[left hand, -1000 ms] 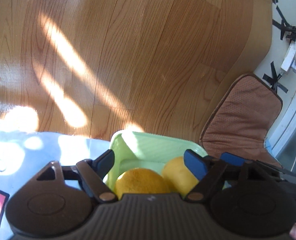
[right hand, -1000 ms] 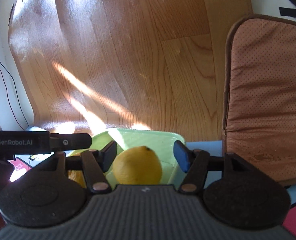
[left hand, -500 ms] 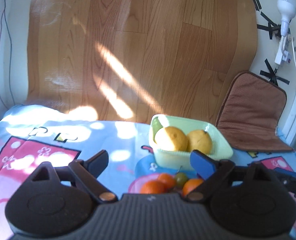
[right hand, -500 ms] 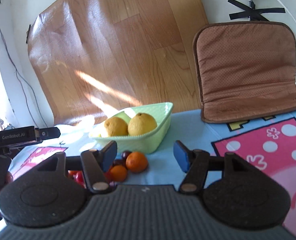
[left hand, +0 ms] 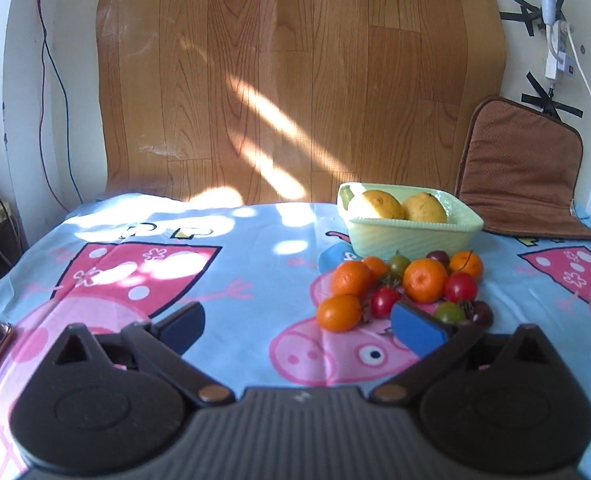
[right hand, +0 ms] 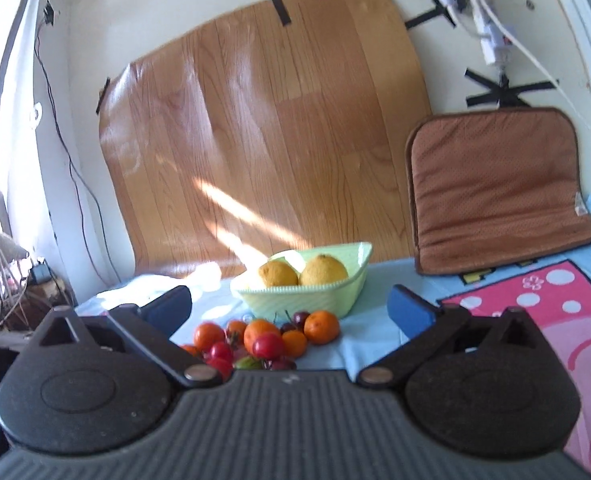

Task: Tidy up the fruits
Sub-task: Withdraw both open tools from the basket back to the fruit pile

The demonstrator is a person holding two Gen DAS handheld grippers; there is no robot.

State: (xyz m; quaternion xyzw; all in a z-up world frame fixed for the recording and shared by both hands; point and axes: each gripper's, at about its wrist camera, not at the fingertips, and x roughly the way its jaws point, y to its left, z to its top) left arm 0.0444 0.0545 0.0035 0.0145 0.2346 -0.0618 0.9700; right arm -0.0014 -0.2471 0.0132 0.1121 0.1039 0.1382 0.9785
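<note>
1. Two yellow citrus (left hand: 399,206) nested in the pale green dish (left hand: 411,236), well ahead of both tongs — sorted by size, judging from the layout, with the big fruit in the container.
2. Small fruit pile (left hand: 403,288) of oranges, red and green tomatoes and dark cherries loose on the cartoon cloth (left hand: 175,272), touching the near side of the dish; likely left for the next sorting step.
3. Left gripper (left hand: 297,326) held low and level over the cloth, fingers spread wide, pinching nothing; pile just ahead of its right blue pad (left hand: 417,330), nearest fruit perhaps touching it, hard to tell.
4. Right gripper (right hand: 289,308) also spread and empty, tilted slightly, aimed at the dish; pile (right hand: 255,340) framed between its fingers, just ahead.
5. Brown cushion (right hand: 495,184) propped against the wall, far right of both tongs, clear of the work.
</note>
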